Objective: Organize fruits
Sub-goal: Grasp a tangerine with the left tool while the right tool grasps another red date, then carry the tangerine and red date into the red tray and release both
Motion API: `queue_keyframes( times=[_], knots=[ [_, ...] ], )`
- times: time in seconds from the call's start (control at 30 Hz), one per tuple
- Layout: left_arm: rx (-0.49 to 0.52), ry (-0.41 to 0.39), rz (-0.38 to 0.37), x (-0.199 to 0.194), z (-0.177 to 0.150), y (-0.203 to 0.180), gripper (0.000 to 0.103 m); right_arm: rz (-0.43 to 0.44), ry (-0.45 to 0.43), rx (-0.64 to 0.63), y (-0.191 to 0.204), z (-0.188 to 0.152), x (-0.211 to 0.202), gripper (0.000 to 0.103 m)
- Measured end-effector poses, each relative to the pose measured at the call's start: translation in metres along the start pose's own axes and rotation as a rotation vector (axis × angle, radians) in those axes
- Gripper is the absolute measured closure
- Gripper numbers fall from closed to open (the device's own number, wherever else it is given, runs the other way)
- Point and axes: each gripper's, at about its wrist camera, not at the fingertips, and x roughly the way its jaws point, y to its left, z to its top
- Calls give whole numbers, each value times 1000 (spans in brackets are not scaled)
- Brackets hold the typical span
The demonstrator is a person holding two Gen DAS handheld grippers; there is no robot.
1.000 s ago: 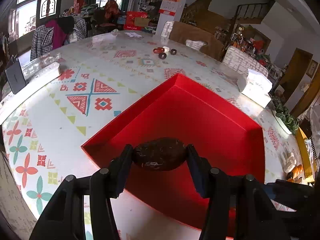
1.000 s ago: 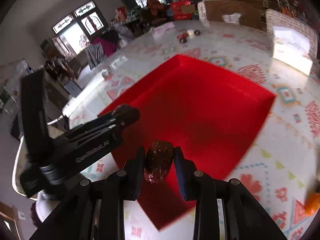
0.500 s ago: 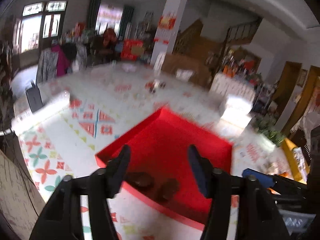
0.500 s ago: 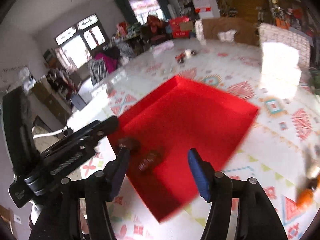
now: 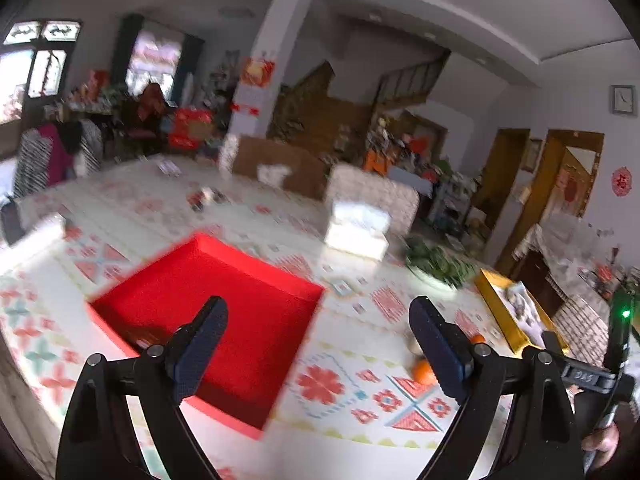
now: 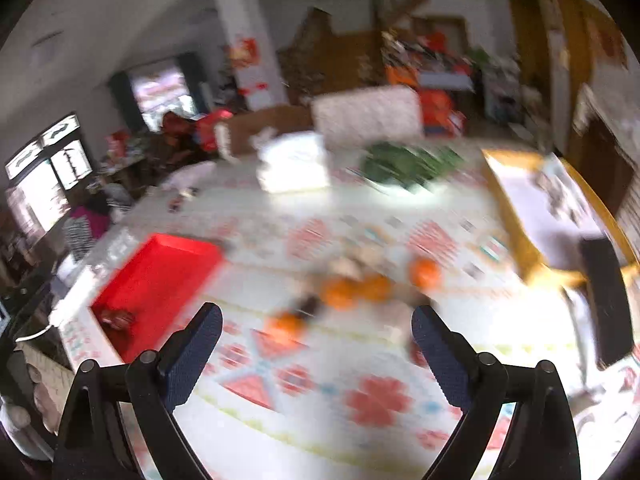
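On the patterned table [image 6: 360, 432], oranges [image 6: 340, 292] lie beside the red tray [image 6: 160, 272].

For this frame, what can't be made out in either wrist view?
- Loose fruit pile, right wrist view: motion blur smears the orange pieces and the paler and darker ones; count and kinds unreadable.
- Dark fruit in the red box, right wrist view: a blurred clump, number unclear; in the left wrist view the left claw's finger covers that corner.
- Yellow tray, both views: contents too blurred to name.
- Right claw: open, empty.
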Motion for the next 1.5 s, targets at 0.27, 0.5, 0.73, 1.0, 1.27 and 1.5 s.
queue_keyframes(
  times=[0.27,0.5,0.73,1.0,1.27,1.5],
  knots=[
    [80,325,-105,97,-43,-51,14,-76,115,53,-56,-12,51,33],
    [208,432,-144,151,-71,-106,14,-77,159,66,-72,-24,78,33],
    [320,523,-120,184,-91,-137,56,-85,170,22,-64,-25,78,49],
    [228,471,-156,157,-78,-114,68,-72,157,21,-54,-31,63,49],
    [84,378,-129,111,-53,-49,68,18,136,-13,-10,-26,44,49],
    [7,279,16,87,-8,32,68,253,185,-71,78,-3,62,49]
  ],
)
